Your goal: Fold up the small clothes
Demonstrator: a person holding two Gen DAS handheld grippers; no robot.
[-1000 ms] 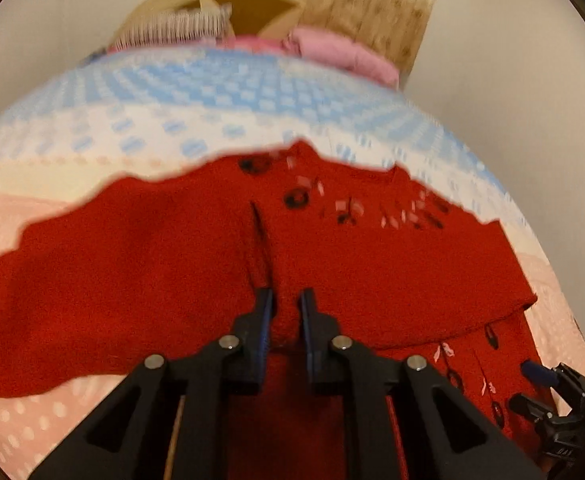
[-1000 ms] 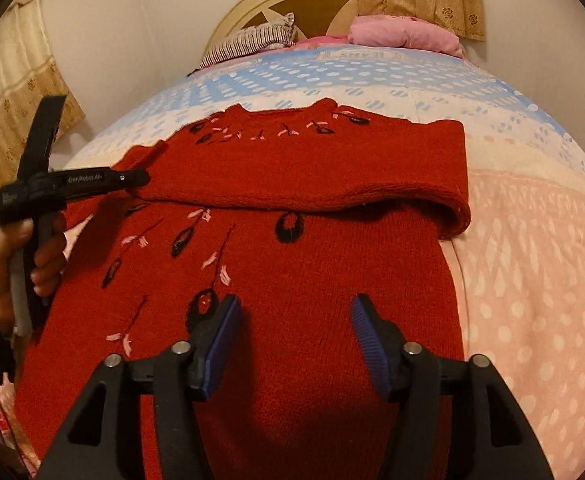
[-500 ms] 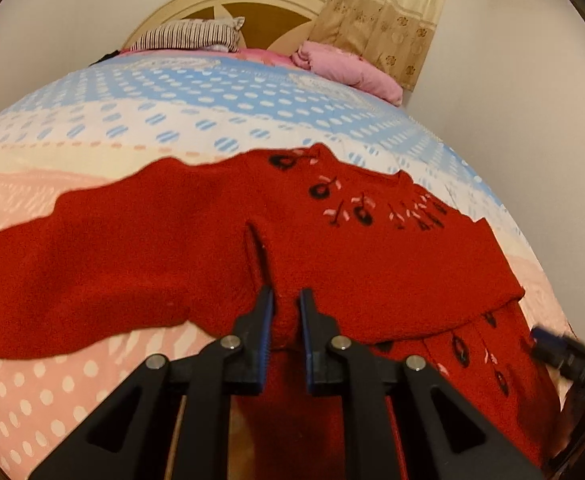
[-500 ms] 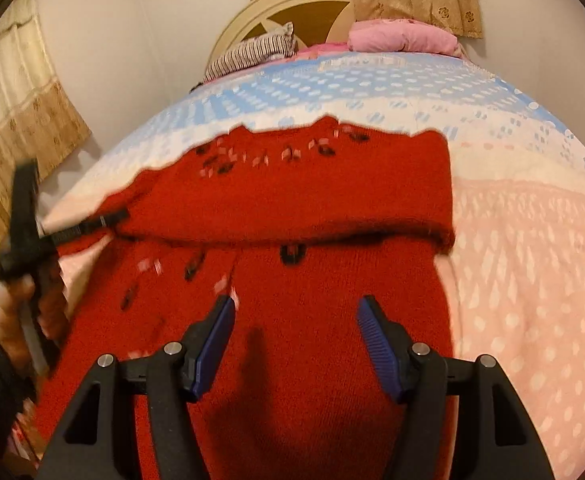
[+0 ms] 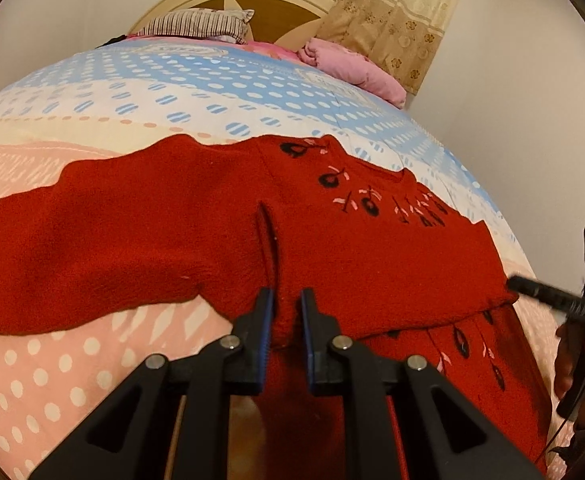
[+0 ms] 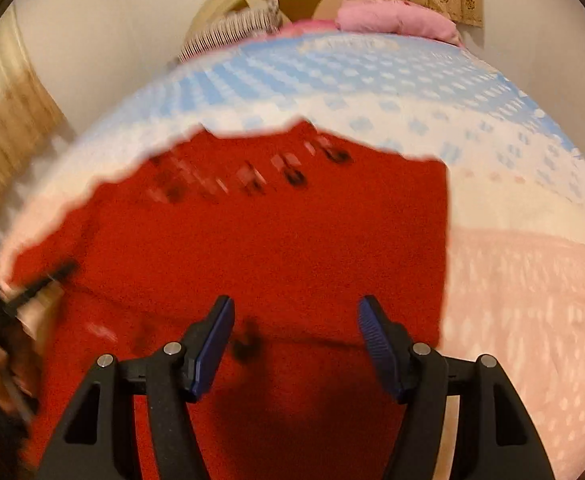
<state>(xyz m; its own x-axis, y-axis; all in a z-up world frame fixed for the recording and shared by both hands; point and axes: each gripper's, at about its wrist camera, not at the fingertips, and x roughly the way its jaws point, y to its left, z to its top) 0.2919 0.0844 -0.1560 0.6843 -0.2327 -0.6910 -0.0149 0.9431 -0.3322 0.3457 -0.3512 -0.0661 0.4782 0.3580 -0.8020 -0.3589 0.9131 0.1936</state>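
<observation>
A red knit sweater (image 5: 352, 248) with black and pink embroidery lies on the bed, its right sleeve folded across the chest and its left sleeve (image 5: 92, 240) spread out to the left. My left gripper (image 5: 286, 312) is shut on a pinch of the sweater's fabric near the left armpit. In the right wrist view the sweater (image 6: 272, 240) is blurred. My right gripper (image 6: 296, 328) is open and empty just above the folded sleeve's lower edge. It also shows at the right edge of the left wrist view (image 5: 552, 300).
The bedspread (image 5: 172, 100) is dotted pink, white and blue. A striped pillow (image 5: 196, 26) and a pink pillow (image 5: 356, 68) lie by the headboard (image 5: 252, 0). Curtains (image 5: 396, 12) hang behind. A wall stands close to the right.
My left gripper stayed shut on the sweater and its view tilted up. My right gripper moved forward over the sweater towards the folded sleeve, still open.
</observation>
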